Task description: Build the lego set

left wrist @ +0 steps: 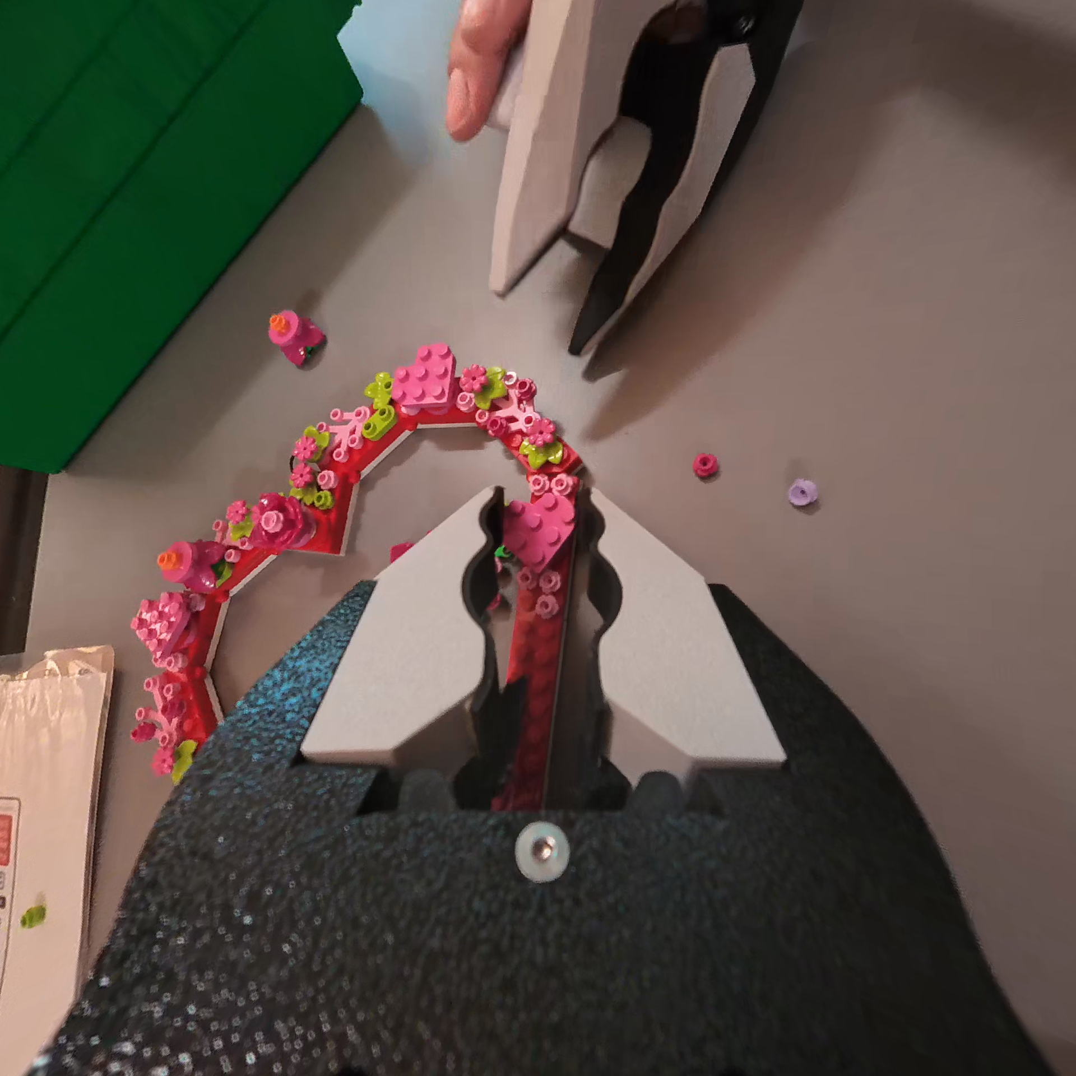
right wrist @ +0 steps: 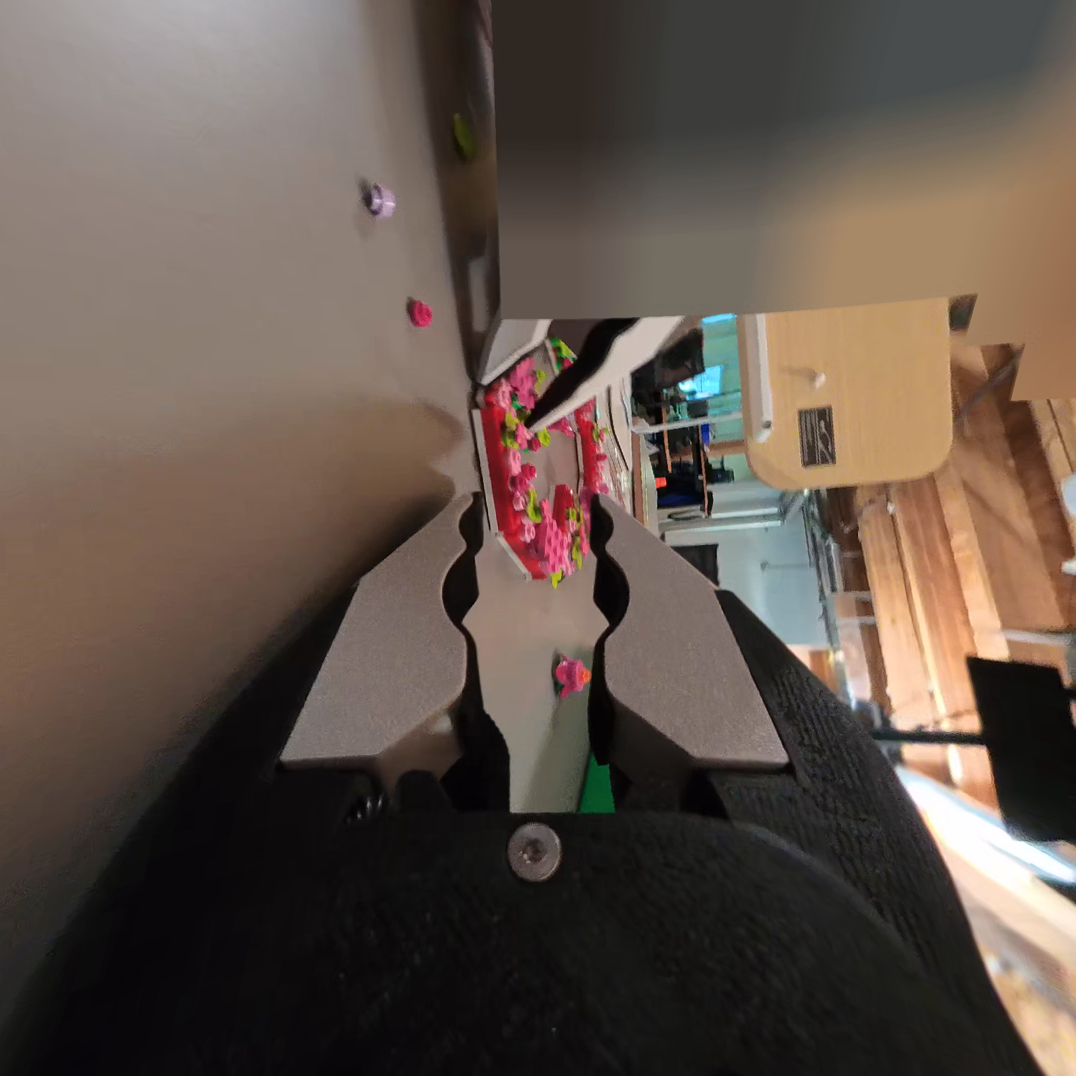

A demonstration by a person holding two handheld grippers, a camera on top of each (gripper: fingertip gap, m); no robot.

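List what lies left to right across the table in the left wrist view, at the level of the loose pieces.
Green box → loose pink flower piece → red heart frame → dark pink stud → lilac stud.

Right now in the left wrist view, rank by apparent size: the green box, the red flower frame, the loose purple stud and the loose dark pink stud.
1. green box
2. red flower frame
3. purple stud and dark pink stud: alike, not ranked.
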